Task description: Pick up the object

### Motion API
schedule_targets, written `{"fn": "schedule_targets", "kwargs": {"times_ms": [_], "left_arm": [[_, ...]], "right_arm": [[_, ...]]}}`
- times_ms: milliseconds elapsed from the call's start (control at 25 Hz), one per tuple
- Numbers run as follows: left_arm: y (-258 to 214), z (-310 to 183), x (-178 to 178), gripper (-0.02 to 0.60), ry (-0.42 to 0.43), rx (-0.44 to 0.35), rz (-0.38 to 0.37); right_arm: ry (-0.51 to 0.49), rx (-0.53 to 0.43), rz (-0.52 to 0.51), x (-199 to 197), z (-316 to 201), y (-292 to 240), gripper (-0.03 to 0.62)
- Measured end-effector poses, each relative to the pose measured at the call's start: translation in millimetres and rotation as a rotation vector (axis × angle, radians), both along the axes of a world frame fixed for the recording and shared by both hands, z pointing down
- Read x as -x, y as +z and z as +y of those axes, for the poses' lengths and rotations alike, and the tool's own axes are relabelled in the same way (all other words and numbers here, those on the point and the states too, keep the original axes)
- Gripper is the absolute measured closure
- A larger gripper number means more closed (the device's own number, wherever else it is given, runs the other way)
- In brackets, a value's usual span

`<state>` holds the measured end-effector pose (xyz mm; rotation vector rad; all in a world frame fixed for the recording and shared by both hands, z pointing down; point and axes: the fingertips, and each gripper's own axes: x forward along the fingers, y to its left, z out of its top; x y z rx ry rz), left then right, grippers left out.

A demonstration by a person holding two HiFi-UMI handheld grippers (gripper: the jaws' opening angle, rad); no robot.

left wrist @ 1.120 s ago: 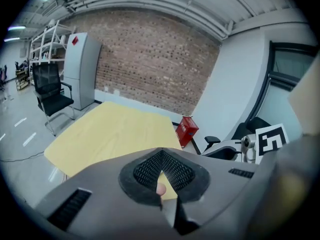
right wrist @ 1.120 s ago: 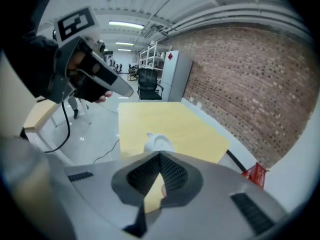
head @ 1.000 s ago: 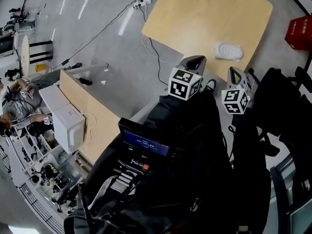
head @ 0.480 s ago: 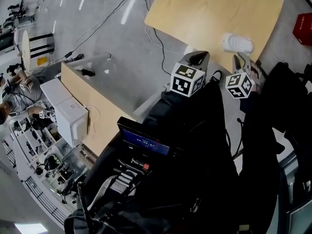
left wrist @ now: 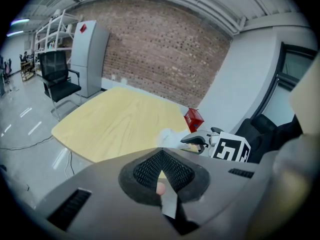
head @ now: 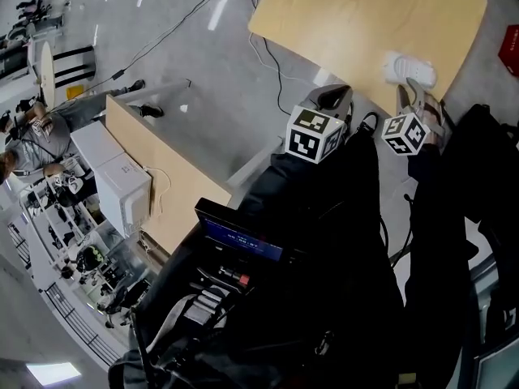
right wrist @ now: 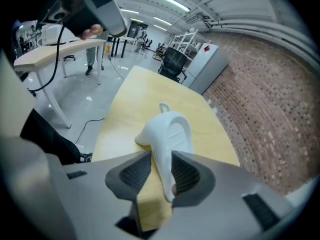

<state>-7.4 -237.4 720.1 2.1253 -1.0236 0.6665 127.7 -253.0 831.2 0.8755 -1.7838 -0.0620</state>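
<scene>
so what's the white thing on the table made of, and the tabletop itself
White object: looks like moulded plastic or rubbery foam with a matte finish. It is smooth, has soft rounded edges and shows no weave, though coated fabric can't be ruled out.
Table: wood-look top, probably laminate or veneer, with a satin finish. It is pale yellow and evenly flat, with faint straight grain streaks.

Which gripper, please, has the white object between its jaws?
The right gripper: its jaws have just opened around the white object; the left gripper holds nothing.
</scene>
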Motion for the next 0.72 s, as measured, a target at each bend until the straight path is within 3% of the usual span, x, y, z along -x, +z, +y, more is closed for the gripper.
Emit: {"fn": "schedule_targets", "kwargs": {"times_ms": [400,720], "left_arm": [[5.2,2.8,5.2,0.584,-0.012,0.008,-0.015],[-7.2,-3.2,4.1,0.584,0.002,-0.027,-0.003]], "right_arm": [[0.007,-0.140,0.131,-7.4,-13.7,0.7,0.479],[0.052,-0.186,0.116,-12.0,-7.2,-24.5,0.484]]}}
